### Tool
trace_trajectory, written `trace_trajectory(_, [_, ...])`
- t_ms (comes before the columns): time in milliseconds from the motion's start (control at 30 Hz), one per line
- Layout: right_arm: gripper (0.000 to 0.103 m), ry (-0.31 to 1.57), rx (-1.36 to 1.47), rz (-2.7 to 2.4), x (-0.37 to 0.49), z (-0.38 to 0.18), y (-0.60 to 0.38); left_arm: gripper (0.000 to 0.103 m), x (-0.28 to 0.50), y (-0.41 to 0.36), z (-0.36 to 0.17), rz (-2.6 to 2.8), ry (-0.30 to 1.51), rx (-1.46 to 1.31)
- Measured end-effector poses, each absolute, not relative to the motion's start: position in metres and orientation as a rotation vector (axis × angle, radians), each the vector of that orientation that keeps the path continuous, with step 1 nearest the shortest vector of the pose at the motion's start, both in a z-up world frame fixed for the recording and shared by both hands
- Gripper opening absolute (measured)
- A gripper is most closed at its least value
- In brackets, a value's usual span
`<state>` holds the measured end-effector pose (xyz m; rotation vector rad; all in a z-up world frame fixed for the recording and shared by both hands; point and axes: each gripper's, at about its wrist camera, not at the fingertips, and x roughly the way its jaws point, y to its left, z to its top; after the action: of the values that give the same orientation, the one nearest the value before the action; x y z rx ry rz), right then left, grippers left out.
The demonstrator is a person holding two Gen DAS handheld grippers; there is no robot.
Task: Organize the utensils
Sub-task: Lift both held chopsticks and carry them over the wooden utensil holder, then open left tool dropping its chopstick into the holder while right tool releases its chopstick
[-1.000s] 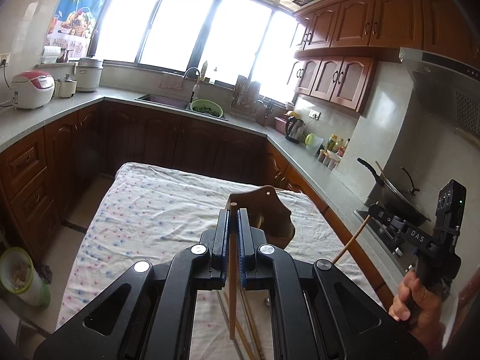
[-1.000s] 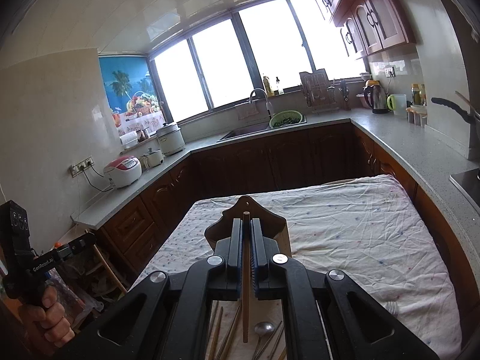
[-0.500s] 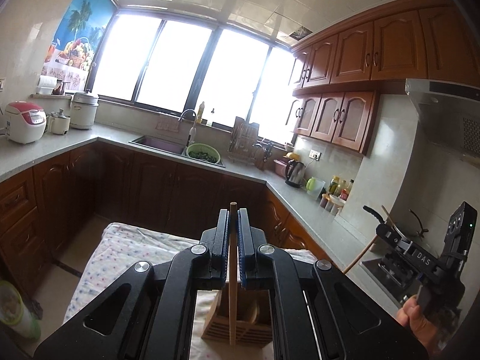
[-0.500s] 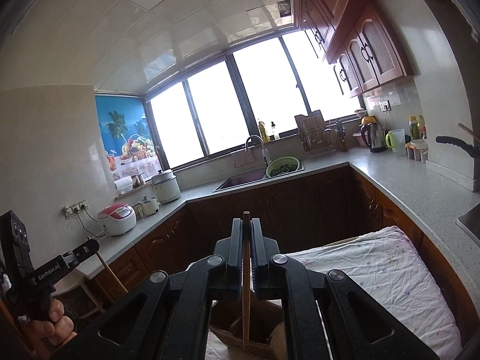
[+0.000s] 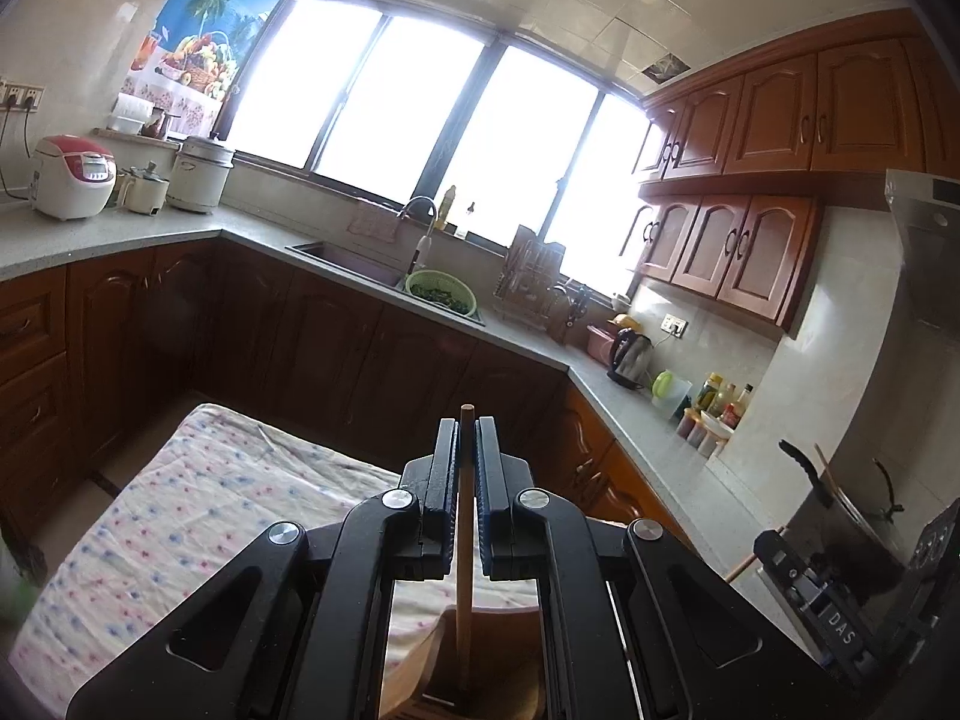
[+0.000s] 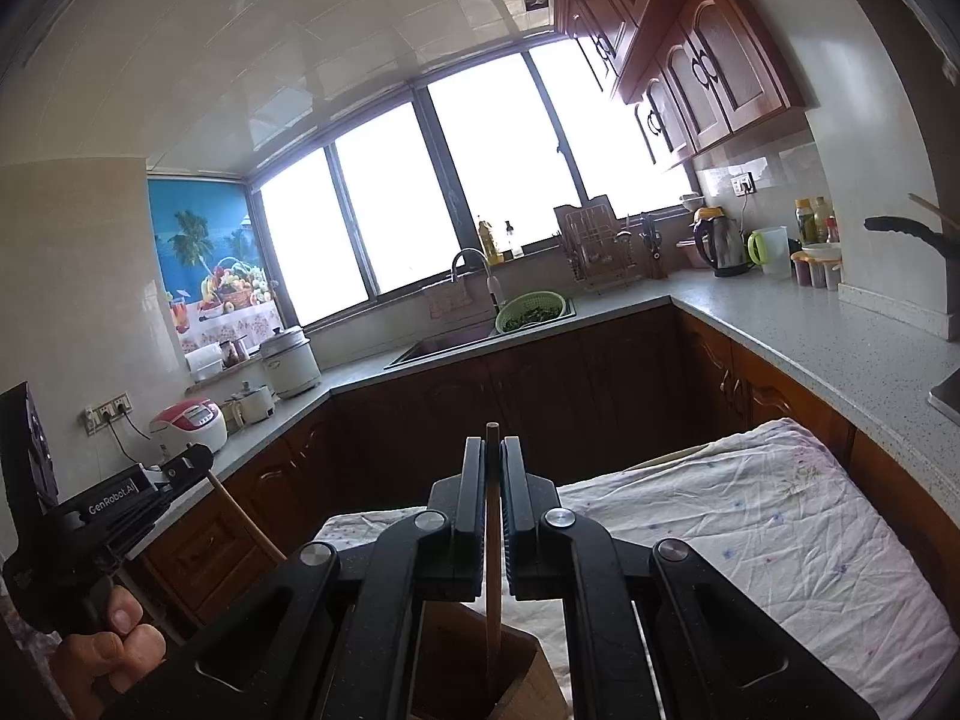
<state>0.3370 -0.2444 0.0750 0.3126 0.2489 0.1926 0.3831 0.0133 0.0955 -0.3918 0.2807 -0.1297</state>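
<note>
both grippers loaded, one chopstick each. left gripper (image 5: pixel 465 438) is pinching a chopstick (image 5: pixel 463 546) between its pads, stick upright, top end poking just above the fingertips. lower end hangs inside the mouth of the wooden holder (image 5: pixel 420 672) at the bottom of the left view. right gripper (image 6: pixel 493 462) is likewise clamped on its own chopstick (image 6: pixel 492 564), also vertical, tip down in the holder's opening (image 6: pixel 528 669).

holder sits on the clothed table (image 6: pixel 750 540). from the right cam the left gripper's chopstick also shows off to the side, angled.

step in hand, as i read it: drop-off, with both sticks over/into the holder. can't tell if either tip has bottomed out, the floor of the compartment is hidden.

next move calls for: keep sticks near vertical, lower a bit more so they don't bounce out, then spread the pads and back straight up. risk is a stick snagging on a pad or the holder rim and tipping. releasing one side at a time looks safer.
</note>
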Motion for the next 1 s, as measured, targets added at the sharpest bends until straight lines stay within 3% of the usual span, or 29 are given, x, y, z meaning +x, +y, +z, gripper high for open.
trace_trajectory(333, [0.005, 0.260, 0.335, 0.198, 0.351, 0.046, -0.240, 0.005, 0.402, -0.012, 0.062, -0.131, 0.352, -0.333])
trace_trajectory(833, [0.011, 0.337, 0.350, 0.210, 0.359, 0.044, -0.247, 0.006, 0.398, -0.011, 0.066, -0.133, 0.388, -0.303])
trace_trajectory(867, [0.012, 0.342, 0.350, 0.211, 0.358, 0.044, -0.247, 0.013, 0.397, -0.010, 0.066, -0.135, 0.393, -0.302])
trace_trajectory(900, [0.019, 0.348, 0.349, 0.205, 0.358, 0.044, -0.247, 0.032, 0.395, -0.009, 0.067, -0.131, 0.397, -0.305])
trace_trajectory(933, [0.040, 0.351, 0.353, 0.207, 0.357, 0.044, -0.248, 0.045, 0.391, -0.008, 0.068, -0.122, 0.393, -0.311])
trace_trajectory(967, [0.051, 0.351, 0.359, 0.213, 0.355, 0.045, -0.249, 0.065, 0.386, -0.005, 0.069, -0.108, 0.380, -0.318])
trace_trajectory(1000, [0.064, 0.346, 0.364, 0.216, 0.353, 0.046, -0.249, 0.069, 0.380, -0.002, 0.070, -0.098, 0.363, -0.324])
